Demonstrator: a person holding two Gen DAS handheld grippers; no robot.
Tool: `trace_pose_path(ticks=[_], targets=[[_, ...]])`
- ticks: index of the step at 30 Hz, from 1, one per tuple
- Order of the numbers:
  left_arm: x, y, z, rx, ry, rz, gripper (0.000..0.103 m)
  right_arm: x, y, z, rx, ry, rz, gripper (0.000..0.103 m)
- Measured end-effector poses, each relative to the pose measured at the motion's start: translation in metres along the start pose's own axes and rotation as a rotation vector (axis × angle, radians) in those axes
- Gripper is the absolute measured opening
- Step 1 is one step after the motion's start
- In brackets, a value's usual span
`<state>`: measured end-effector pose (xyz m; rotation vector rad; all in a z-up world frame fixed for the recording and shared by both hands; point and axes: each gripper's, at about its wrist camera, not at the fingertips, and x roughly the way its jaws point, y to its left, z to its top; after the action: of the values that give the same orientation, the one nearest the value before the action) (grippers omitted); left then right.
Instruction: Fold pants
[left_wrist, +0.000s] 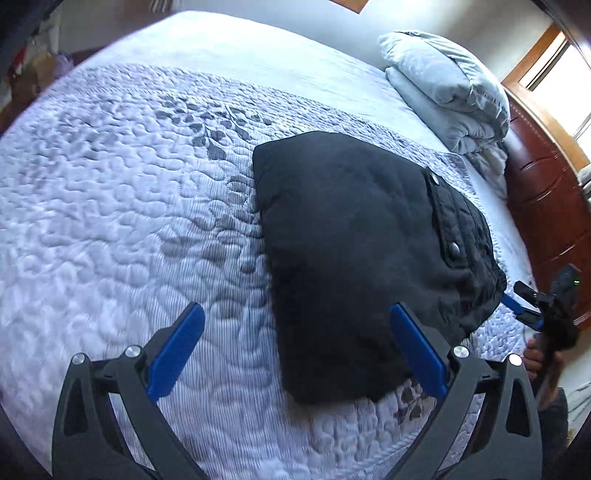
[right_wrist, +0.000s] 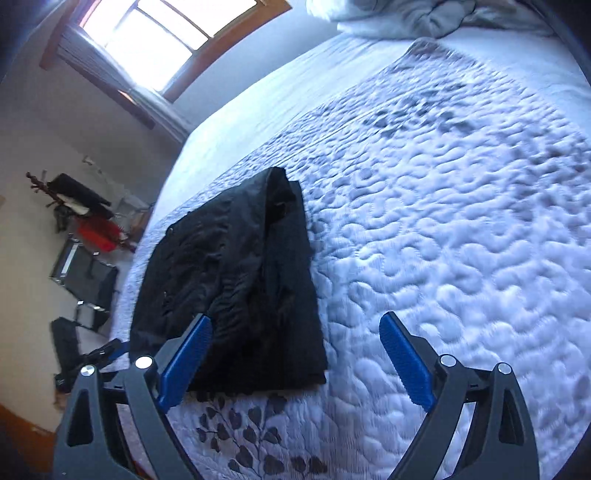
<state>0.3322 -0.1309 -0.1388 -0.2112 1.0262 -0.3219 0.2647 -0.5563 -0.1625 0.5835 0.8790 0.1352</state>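
Blue pads of the left gripper (left_wrist: 297, 345) spread wide, nothing held | right gripper (right_wrist: 295, 356) equally wide, empty | black pants (left_wrist: 365, 258) lie folded on the quilt (left_wrist: 129, 221) | judgement: fold looks finished; lift both clear without snagging cloth.

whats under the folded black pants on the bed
The folded black pants lie flat on the quilted bedspread, which shows all round them, leaf print by the near edge. The patch directly beneath is covered, so anything there cannot be seen.
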Motion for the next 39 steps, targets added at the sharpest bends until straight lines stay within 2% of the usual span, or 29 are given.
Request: trace_pose_path(ticks=[4,10,17,21,24,39], targets=[[-0.021,-0.021,-0.016,0.069,-0.031,0.126,0.100,-0.020,0.018,-0.020,-0.035,-0.031,-0.126,0.098],[-0.047,-0.041,-0.036,0.088,-0.073,0.184,0.100,-0.036,0.052,-0.037,-0.098,-0.062,-0.240,0.098],[-0.069,-0.058,-0.047,0.103,-0.105,0.271,0.100,-0.052,0.092,-0.050,-0.180,-0.118,-0.312,0.098],[-0.080,-0.069,-0.052,0.133,-0.138,0.331,0.100,-0.059,0.109,-0.054,-0.203,-0.134,-0.331,0.098],[-0.086,-0.076,-0.054,0.147,-0.159,0.348,0.100,-0.065,0.117,-0.057,-0.212,-0.137,-0.331,0.098],[-0.112,-0.104,-0.067,0.180,-0.205,0.381,0.100,-0.085,0.143,-0.076,-0.246,-0.144,-0.322,0.098]])
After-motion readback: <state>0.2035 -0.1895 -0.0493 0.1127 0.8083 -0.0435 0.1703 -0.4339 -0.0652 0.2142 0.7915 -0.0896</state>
